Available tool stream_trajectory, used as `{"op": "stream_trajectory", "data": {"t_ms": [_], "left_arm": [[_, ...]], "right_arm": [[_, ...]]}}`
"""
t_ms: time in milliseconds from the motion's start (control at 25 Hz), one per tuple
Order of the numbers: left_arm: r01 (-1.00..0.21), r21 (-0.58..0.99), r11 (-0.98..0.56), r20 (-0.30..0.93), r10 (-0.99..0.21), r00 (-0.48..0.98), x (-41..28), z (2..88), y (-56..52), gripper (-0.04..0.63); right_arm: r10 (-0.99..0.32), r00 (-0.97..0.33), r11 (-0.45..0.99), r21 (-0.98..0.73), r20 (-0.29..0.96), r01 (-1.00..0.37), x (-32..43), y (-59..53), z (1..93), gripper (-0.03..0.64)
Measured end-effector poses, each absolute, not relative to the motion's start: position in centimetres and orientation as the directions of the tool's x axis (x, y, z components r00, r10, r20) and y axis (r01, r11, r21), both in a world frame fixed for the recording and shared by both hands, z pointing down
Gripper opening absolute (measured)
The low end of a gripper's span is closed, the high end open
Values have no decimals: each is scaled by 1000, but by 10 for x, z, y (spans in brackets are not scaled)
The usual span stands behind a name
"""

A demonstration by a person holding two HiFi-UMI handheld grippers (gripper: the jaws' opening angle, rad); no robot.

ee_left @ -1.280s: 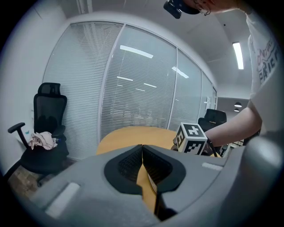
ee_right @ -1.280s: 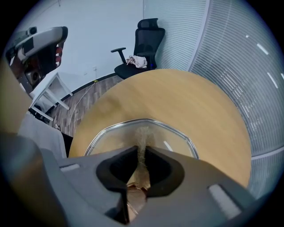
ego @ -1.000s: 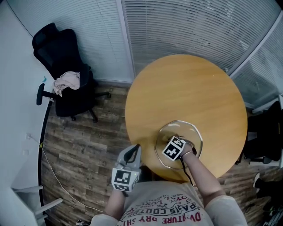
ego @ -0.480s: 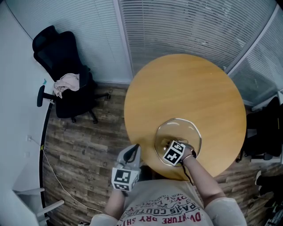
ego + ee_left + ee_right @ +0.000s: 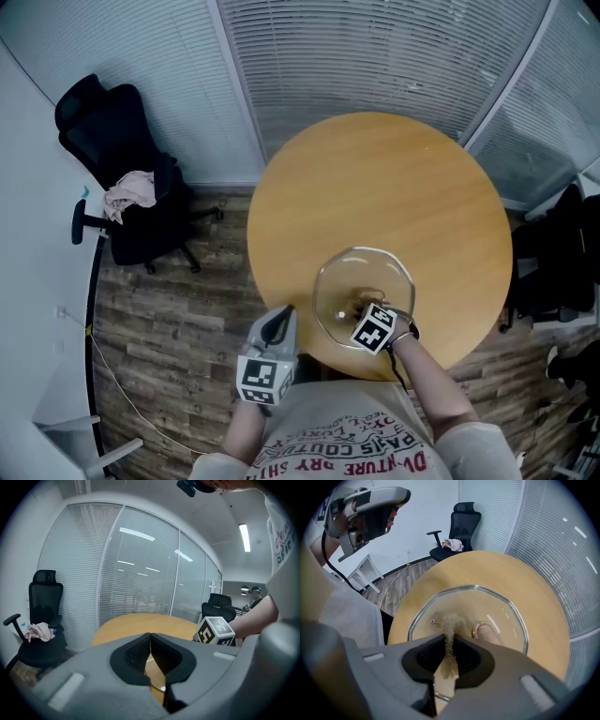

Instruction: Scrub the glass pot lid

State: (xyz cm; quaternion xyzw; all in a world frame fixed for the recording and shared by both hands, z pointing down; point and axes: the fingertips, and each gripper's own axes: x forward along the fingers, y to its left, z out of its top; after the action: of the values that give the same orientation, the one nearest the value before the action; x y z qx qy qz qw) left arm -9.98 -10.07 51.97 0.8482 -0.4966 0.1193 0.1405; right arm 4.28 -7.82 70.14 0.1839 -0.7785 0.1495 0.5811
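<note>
Fingers [image 5: 425,657] of right gripper [image 5: 449,643] pinch scrub pad [image 5: 451,622] on glass lid [image 5: 465,601].

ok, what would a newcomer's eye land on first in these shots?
The glass lid at the near edge of the round table, with the right gripper over it, jaws shut on a tan pad that reaches onto the glass. Next, the left gripper, jaws shut on nothing, held off the table's near-left edge. A black chair with a cloth on it stands far left.
</note>
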Motion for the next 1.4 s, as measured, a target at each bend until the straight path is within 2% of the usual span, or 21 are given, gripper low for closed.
{"op": "stream_trajectory", "data": {"t_ms": [480, 680, 880, 1160, 1400], "left_arm": [[-861, 111, -497, 328, -799, 503, -69, 510, -106, 8], [-858, 101, -505, 328, -797, 507, -69, 506, -106, 8], [-852, 72, -518, 326, -795, 511, -73, 511, -110, 8], [-884, 93, -458, 358, -813, 459, -95, 519, -119, 8], [-915, 121, -386, 392, -828, 401, -120, 533, -126, 8]], "right_arm": [[-82, -271, 837, -81, 959, -541, 85, -65, 695, 54], [-74, -400, 801, -184, 913, -569, 64, -66, 665, 54], [-186, -486, 792, -163, 854, -588, 43, -110, 625, 54], [-331, -360, 720, -13, 872, -694, 77, -186, 634, 54], [-275, -248, 657, -7, 929, -754, 110, -215, 684, 55]]}}
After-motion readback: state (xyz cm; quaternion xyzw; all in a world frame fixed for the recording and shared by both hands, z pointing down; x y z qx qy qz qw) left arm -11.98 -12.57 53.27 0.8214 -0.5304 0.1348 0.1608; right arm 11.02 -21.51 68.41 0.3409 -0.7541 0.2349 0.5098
